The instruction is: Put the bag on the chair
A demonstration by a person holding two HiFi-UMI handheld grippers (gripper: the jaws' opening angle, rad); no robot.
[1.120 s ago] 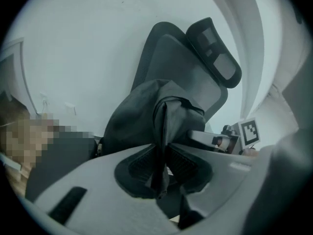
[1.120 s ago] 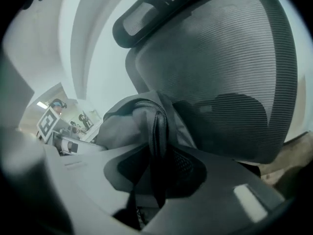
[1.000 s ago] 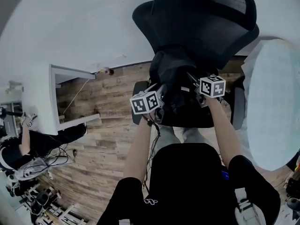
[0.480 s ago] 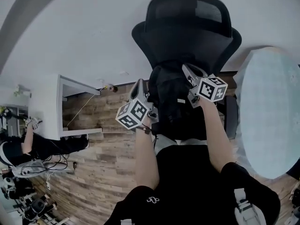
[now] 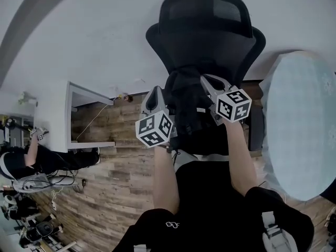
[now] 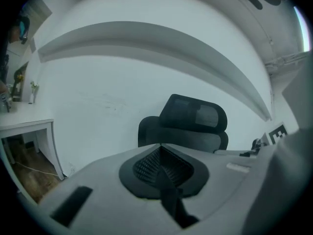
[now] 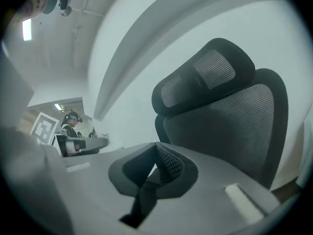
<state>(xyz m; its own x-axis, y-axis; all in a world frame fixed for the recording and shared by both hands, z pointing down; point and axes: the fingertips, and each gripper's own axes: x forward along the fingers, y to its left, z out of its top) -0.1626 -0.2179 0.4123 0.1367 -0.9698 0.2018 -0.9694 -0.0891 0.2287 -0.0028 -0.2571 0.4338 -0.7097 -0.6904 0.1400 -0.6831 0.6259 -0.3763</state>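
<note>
Head view: at far left a bystander (image 5: 58,159) sits low on the wood floor (image 5: 121,161) beside a white desk (image 5: 86,92). At centre, the camera wearer holds two grippers over a black chair (image 5: 210,35). The left gripper (image 5: 155,93) hangs just beside the left edge of the black bag (image 5: 186,101), its fingers pressed together. The bag rests on the seat against the backrest, between the two grippers. The right gripper (image 5: 205,81) reaches over the bag's upper right corner, its fingers likewise pressed together; whether it touches the bag cannot be told. A round pale table (image 5: 304,125) stands at far right, near the chair. Left gripper view: the jaws meet tip to tip, and the chair's mesh headrest rises beyond them against a white wall. Right gripper view: the jaws are closed as well, and the chair's back looms at right.
</note>
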